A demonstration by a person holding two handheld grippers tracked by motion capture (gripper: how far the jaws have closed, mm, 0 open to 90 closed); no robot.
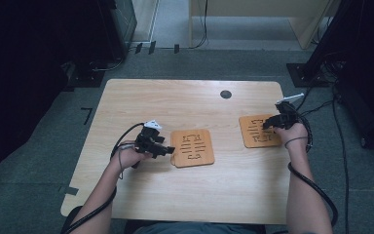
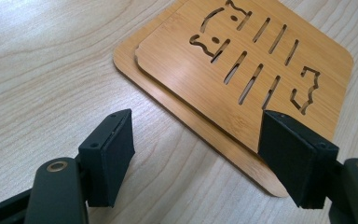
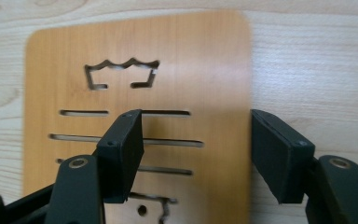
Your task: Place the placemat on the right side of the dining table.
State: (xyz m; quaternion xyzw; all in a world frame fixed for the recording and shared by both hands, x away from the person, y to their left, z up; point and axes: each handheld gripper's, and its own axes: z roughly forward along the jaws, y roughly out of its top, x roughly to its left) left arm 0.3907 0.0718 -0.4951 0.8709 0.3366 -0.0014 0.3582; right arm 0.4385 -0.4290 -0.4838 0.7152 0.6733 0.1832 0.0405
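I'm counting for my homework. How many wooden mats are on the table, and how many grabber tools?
Flat bamboo-coloured wooden mats with a cut-out fish pattern: 3, two stacked near the left black two-jaw gripper, one under the right black two-jaw gripper.
Black two-jaw grippers: 2.
Total: 5.

On the table [image 1: 190, 105], two stacked mats [image 1: 193, 147] lie near the middle, the upper one shifted slightly on the lower. A single mat [image 1: 254, 131] lies to their right, a little farther off. A hole [image 1: 226, 94] sits near the far edge.
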